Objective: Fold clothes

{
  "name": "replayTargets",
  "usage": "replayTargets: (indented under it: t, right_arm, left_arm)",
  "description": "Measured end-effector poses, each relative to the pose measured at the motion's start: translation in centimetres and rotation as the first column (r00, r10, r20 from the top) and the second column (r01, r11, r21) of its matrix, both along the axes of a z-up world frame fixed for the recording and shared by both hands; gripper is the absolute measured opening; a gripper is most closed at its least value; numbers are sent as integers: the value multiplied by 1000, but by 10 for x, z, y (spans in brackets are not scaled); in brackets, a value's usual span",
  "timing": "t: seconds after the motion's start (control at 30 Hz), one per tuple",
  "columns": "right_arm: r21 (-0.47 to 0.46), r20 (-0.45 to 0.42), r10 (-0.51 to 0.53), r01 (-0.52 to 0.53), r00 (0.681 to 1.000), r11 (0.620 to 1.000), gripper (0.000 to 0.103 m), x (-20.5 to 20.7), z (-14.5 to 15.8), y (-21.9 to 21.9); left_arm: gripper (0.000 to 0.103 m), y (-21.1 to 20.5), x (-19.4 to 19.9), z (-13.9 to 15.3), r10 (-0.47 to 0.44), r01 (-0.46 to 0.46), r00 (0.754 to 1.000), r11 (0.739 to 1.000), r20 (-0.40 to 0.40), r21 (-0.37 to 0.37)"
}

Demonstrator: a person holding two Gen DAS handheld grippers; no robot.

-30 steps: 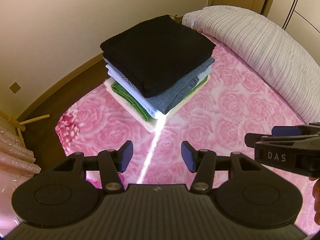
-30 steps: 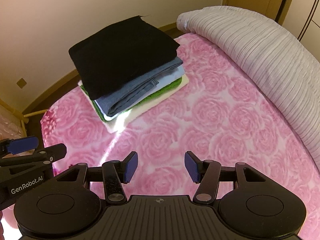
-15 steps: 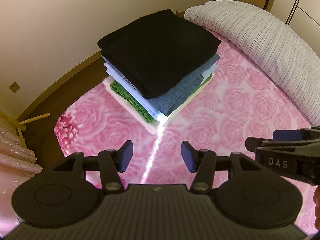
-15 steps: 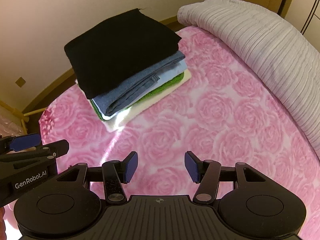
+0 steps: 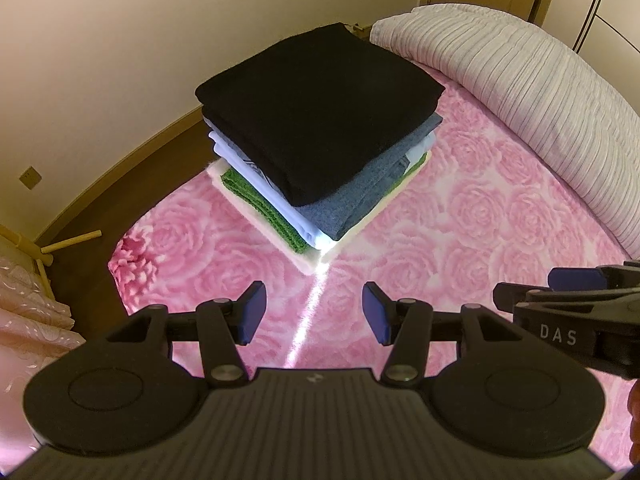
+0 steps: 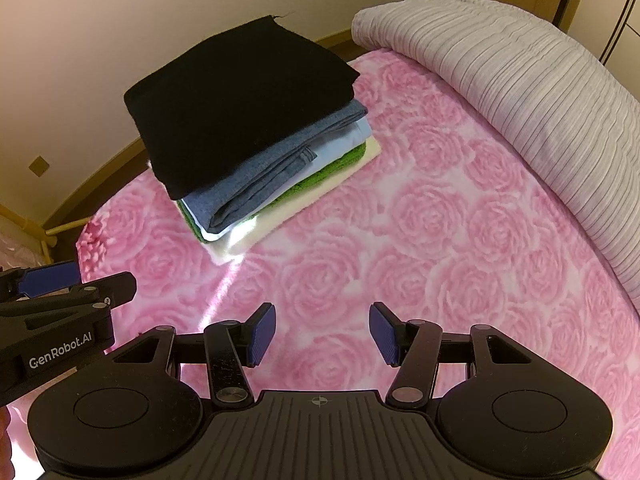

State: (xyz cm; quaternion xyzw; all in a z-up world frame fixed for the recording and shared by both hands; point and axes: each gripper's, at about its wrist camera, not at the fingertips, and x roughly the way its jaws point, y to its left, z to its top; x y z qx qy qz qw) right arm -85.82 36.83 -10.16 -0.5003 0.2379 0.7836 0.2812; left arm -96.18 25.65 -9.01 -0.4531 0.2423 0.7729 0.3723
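Note:
A stack of folded clothes sits near the bed's corner: a black piece on top, then grey-blue, pale blue, green and cream layers. My left gripper hovers open in front of the stack, nothing between its blue pads. My right gripper also stands open and empty over the pink rose blanket, short of the stack. Each gripper shows at the other view's edge: the right gripper in the left wrist view, the left gripper in the right wrist view.
A long striped grey-white rolled duvet lies along the bed's right side. The bed's left edge drops to a brown floor by the cream wall. A wooden rack leg and pink fabric stand at far left.
Both views have crept slightly nearer the stack, which now looks a little larger. Both grippers stay open and empty, side by side.

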Motion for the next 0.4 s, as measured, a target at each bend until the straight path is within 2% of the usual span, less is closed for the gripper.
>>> replayTargets:
  t: [0.4]
  right_arm:
    - [22,-15,-3,3,1000,1000,56,4,13,-15]
  left_arm:
    - [49,-15,4,16,-5,8,998,999,-63,45]
